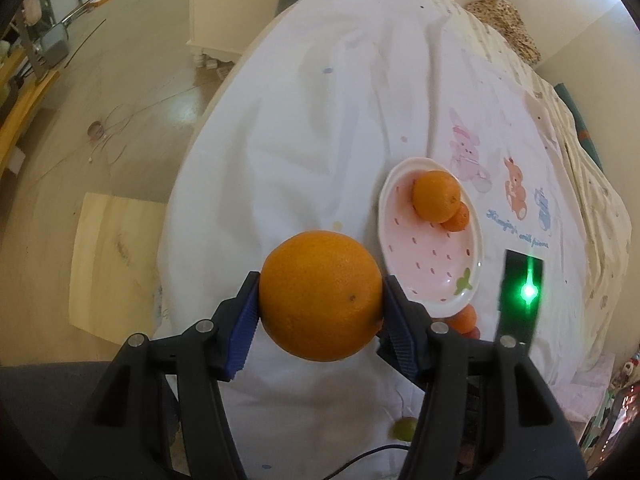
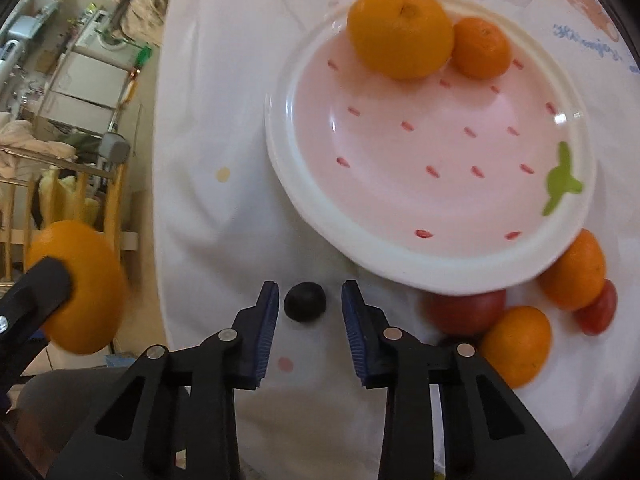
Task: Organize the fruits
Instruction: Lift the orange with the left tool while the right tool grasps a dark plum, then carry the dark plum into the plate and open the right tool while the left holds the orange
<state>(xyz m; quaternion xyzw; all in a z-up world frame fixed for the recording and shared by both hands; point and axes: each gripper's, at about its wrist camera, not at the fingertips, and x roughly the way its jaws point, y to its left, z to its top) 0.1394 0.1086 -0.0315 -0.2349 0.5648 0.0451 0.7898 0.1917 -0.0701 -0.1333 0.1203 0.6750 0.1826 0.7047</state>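
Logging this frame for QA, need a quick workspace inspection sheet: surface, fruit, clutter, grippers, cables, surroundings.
Surface: white printed cloth, wrinkled.
Job's things: pink plate holds a large orange touching a small mandarin; loose oranges and red fruit crowd its near rim; dark small fruit on the cloth.
Clutter: small greenish item, unclear.
Grippers: left gripper clamps a big orange; right gripper straddles the dark fruit, pads apart from it.
Cables: thin black cable at the near edge.
Surroundings: floor, white furniture, shelving.

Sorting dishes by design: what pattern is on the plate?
The plate is pink with red seed dashes, a green leaf and a white rim; right wrist view shows it best.
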